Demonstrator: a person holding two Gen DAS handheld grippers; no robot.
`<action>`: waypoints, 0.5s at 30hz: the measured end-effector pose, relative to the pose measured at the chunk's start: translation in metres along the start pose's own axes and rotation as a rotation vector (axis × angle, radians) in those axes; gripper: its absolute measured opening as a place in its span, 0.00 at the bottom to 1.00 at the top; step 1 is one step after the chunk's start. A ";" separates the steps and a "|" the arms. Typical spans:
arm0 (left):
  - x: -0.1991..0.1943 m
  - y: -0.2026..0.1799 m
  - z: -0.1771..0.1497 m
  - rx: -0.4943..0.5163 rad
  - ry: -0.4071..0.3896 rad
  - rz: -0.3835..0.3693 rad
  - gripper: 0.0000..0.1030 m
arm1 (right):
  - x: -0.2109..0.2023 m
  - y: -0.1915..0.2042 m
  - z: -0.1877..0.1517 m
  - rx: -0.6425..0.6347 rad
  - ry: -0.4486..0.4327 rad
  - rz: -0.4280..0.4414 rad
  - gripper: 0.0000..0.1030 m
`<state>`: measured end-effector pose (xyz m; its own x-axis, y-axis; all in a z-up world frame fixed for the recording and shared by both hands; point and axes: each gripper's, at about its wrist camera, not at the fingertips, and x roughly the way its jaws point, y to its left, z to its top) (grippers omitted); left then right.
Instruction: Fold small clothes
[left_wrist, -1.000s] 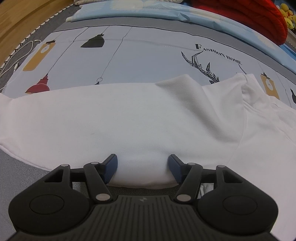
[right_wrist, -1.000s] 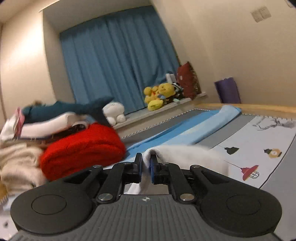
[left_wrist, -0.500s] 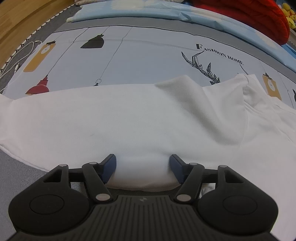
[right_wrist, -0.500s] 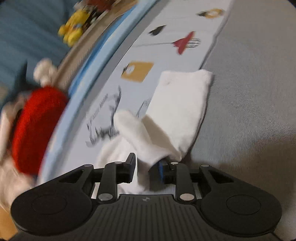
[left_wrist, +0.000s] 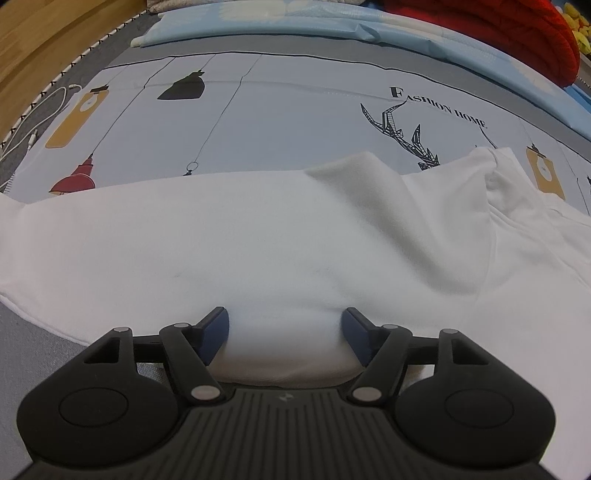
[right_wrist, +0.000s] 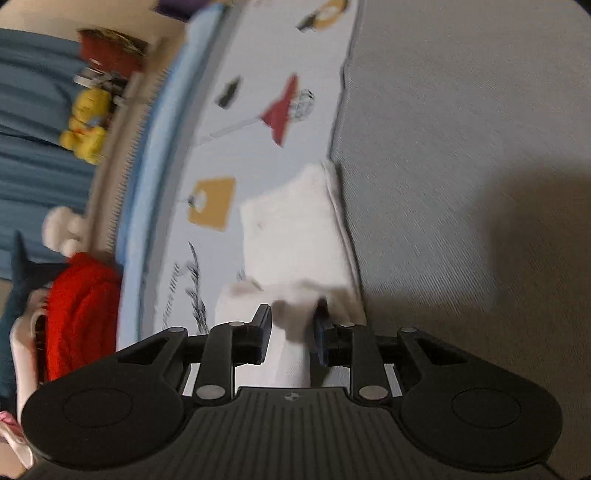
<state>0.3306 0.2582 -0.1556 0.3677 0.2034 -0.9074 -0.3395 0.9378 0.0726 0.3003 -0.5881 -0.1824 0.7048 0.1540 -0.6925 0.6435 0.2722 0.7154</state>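
a printed sheet (left_wrist: 280, 122) lies flat; at its far edge a light blue blanket (left_wrist: 295, 22), beyond that a red knit (left_wrist: 517, 29).

Garment (left_wrist: 258, 236) spread on printed sheet (left_wrist: 295, 118), folded blanket (left_wrist: 332, 26) behind, knit pile (left_wrist: 498, 33) far right

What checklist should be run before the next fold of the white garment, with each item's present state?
1. White garment lies on the printed sheet: ok.
2. Left gripper jaws stand wide with a garment bulge between them; the jaws have just been opening: ok.
3. Right gripper has let go: cannot tell; its jaws have just been opening, cloth is between them, and the picture is blurred.
4. Folded flap lies flat: ok, though one edge reaches the grey cover.
5. Garment smooth: not ok, a ridge stands up at its far edge.
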 end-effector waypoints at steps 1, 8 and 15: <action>0.000 0.000 0.000 0.003 0.000 -0.003 0.72 | -0.008 0.007 -0.004 -0.025 0.040 -0.008 0.28; 0.001 0.000 0.002 0.017 0.004 -0.003 0.72 | -0.018 0.030 0.014 -0.335 -0.174 -0.200 0.35; 0.001 -0.001 0.002 0.013 0.003 -0.002 0.72 | 0.022 0.041 0.000 -0.638 -0.172 -0.284 0.08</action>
<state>0.3329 0.2581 -0.1562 0.3658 0.2010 -0.9087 -0.3273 0.9418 0.0766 0.3418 -0.5736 -0.1680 0.6069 -0.1429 -0.7819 0.5464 0.7894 0.2798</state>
